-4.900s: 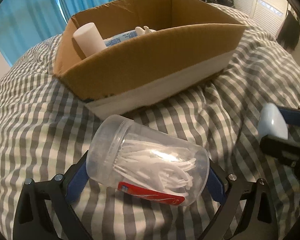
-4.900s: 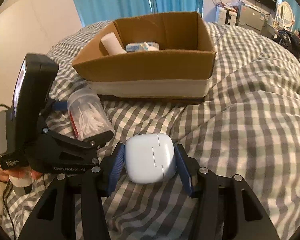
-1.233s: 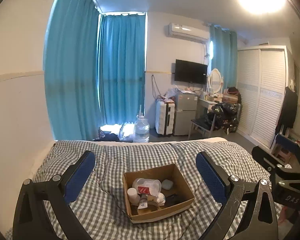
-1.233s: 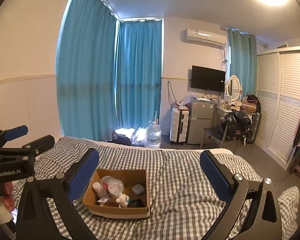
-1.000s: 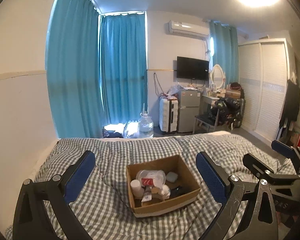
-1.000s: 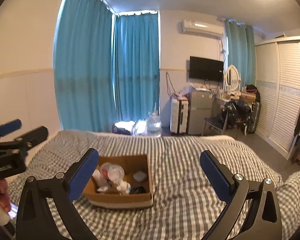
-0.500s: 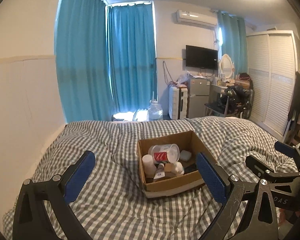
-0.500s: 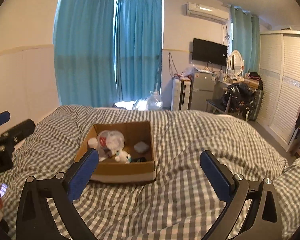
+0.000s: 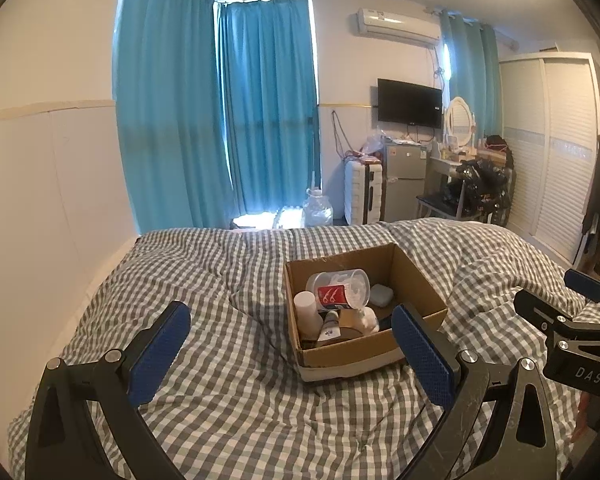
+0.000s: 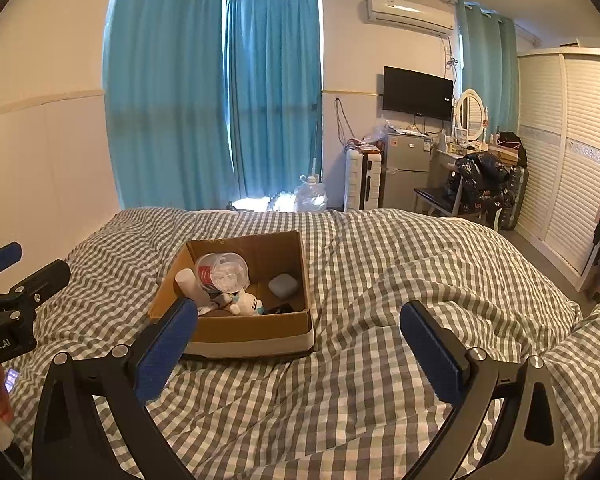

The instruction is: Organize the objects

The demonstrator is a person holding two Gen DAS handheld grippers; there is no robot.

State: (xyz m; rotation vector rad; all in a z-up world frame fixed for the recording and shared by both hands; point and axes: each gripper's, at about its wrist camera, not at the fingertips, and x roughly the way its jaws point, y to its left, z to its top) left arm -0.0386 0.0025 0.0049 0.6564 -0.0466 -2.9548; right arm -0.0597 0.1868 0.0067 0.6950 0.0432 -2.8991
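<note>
Checked bedding [image 9: 236, 368] covers a wide bed in a room with blue curtains [image 9: 204, 120], and on it sits a cardboard box [image 9: 356, 350] that holds the task's things. Inside, a clear jar [image 9: 342, 288] with a red label lies on its side at the far end, a white tube [image 9: 306, 310] stands at the left wall, a pale blue case [image 10: 284, 285] rests on the box floor to the right, and a small white plush toy [image 10: 246, 303] sits near the front wall.

Nothing appears left on the covers, so the sorting looks finished. The risk, as a judgement, is the soft bed: a knee or gripper pressing down near the box could tip it and roll the jar out.

The left gripper [image 9: 296, 356] and right gripper [image 10: 300, 350] are both spread wide and empty, held above the bed on the near side of the box, apart from it.
</note>
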